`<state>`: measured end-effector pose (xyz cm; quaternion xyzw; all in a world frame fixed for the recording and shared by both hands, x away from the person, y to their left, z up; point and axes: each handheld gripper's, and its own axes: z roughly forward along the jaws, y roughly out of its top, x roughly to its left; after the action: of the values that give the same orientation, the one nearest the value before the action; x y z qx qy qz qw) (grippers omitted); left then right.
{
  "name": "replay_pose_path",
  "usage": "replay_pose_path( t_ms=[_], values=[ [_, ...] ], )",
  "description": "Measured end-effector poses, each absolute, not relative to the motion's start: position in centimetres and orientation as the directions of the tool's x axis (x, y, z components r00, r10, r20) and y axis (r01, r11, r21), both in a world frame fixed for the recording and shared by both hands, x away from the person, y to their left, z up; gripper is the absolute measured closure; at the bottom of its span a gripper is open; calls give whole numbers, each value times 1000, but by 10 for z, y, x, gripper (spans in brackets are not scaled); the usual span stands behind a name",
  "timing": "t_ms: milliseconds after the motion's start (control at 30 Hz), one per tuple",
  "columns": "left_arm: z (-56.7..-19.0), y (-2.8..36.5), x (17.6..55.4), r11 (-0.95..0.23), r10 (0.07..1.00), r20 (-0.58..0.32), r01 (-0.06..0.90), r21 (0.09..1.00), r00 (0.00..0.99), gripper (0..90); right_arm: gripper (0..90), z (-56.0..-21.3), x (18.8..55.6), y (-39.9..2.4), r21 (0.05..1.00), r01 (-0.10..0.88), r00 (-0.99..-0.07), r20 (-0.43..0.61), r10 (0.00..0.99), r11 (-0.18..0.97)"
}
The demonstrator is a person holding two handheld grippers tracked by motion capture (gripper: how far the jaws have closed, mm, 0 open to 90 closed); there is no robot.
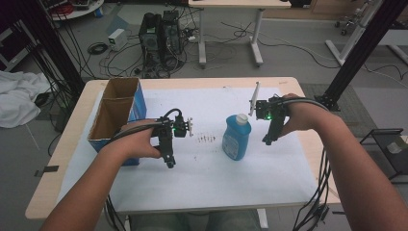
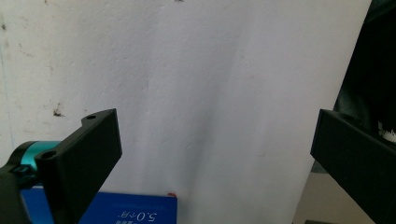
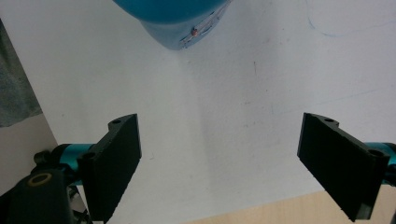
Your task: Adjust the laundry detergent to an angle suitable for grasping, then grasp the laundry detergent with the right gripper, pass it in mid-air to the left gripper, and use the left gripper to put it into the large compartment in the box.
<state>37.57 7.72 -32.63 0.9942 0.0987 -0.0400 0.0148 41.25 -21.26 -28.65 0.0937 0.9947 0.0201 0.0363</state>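
A blue bottle with a white cap stands upright near the middle of the white sheet. My left gripper hangs to its left, pointing down at the sheet, beside the open cardboard box. Its jaws stand wide apart over bare paper, with the box's blue side at the bottom edge. My right gripper is just right of the bottle, also pointing down. Its jaws are wide apart with nothing between them, and the bottle shows at the top of that view.
The box is tall, with blue outer walls, and stands at the left of the wooden table. Small dark marks dot the sheet between the grippers. Computer towers, cables and another table's legs lie on the floor beyond.
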Motion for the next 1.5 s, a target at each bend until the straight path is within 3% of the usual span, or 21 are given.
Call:
replay_pose_path(
  t_ms=[1167,1367,1500],
  values=[
    [-317,74,374,-984,174,-67,176,36,983,17,126,-286,409,-217,56,213,-972,-91,217,976],
    [-318,74,376,-983,178,-63,181,30,982,18,126,-285,411,-223,76,226,-969,-85,232,971],
    [-318,73,375,-984,171,-65,173,30,983,17,126,-286,408,-231,153,244,-964,-64,256,958]
  ],
)
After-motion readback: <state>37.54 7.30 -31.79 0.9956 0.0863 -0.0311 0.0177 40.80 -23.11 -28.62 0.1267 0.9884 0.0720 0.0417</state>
